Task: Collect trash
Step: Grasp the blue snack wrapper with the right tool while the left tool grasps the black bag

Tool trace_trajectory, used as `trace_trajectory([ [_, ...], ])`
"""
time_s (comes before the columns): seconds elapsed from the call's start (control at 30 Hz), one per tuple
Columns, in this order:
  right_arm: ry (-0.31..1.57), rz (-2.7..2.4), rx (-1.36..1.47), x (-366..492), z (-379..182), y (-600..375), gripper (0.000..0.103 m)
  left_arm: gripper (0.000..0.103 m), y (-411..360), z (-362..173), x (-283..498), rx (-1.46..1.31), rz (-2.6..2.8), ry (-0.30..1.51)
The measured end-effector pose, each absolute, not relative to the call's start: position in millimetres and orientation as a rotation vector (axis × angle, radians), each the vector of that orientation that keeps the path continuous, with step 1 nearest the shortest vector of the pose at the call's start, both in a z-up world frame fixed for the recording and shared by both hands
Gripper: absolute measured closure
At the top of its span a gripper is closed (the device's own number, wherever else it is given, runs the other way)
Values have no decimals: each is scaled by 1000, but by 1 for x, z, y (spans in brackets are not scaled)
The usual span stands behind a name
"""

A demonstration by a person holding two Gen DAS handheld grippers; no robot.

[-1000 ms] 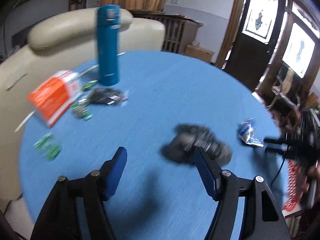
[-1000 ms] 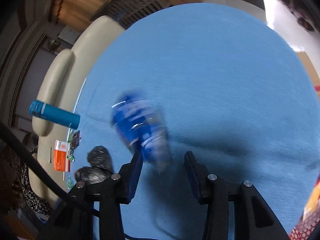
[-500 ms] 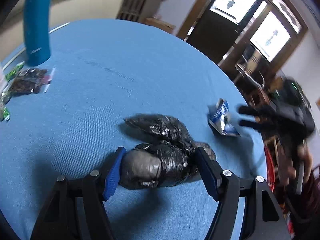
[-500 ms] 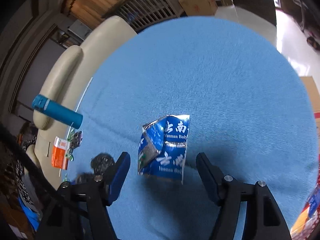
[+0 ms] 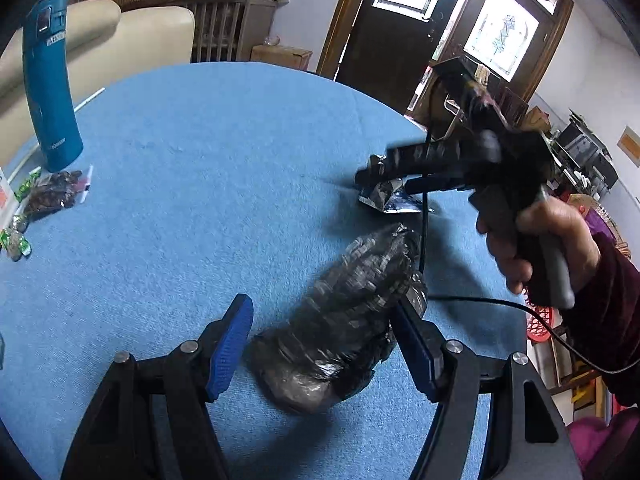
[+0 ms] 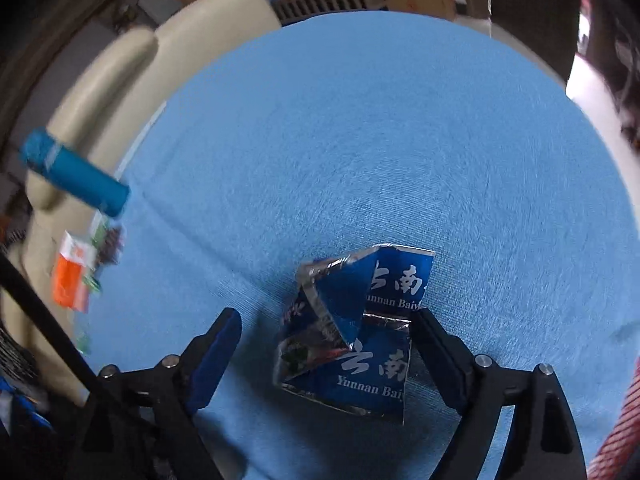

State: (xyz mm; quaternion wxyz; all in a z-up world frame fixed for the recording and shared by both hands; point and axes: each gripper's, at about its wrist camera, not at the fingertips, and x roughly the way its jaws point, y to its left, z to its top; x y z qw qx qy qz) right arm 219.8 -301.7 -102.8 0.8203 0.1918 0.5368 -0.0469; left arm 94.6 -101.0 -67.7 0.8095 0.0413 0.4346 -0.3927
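Note:
A crumpled black plastic bag point(image 5: 344, 320) lies on the blue round table point(image 5: 200, 160), between the open jaws of my left gripper point(image 5: 324, 332); its right side lies against the right finger. A blue and silver foil packet point(image 6: 352, 336) lies flat between the open jaws of my right gripper point(image 6: 328, 344), close to its right finger. In the left wrist view my right gripper point(image 5: 384, 184) hovers over the packet point(image 5: 384, 200), just beyond the bag.
A teal flask point(image 5: 50, 88) stands at the table's far left. Beside it lie a dark wrapper point(image 5: 52, 196), small green wrappers point(image 5: 16, 240) and an orange box point(image 6: 72, 280). A cream sofa point(image 5: 120, 36) is behind the table. A red basket point(image 5: 540, 320) sits below the right edge.
My left gripper has closed in on the black bag, which now sits between its fingers. My right gripper has moved down over the blue packet, which now lies between its fingers.

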Motion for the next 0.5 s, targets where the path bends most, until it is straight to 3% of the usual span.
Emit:
trace_trajectory([
  [0.1,1158,-134,218,222,-105,-277,15,31,-106,-70,97,88,-833,940],
  [0.2,1132,-178,74,218,-108,-260,24,31,-112,-77,97,85,-859,962],
  [0.4,1088,-160,167,191,-99,-280,29,31,-125,-87,103,91,-870,973],
  [0.47,1059,-118,204,177,-92,-288,50,31,-124,-93,98,95,-877,960],
  [0.5,1050,-117,196,168,-86,-289,50,31,-127,-94,96,101,-883,957],
])
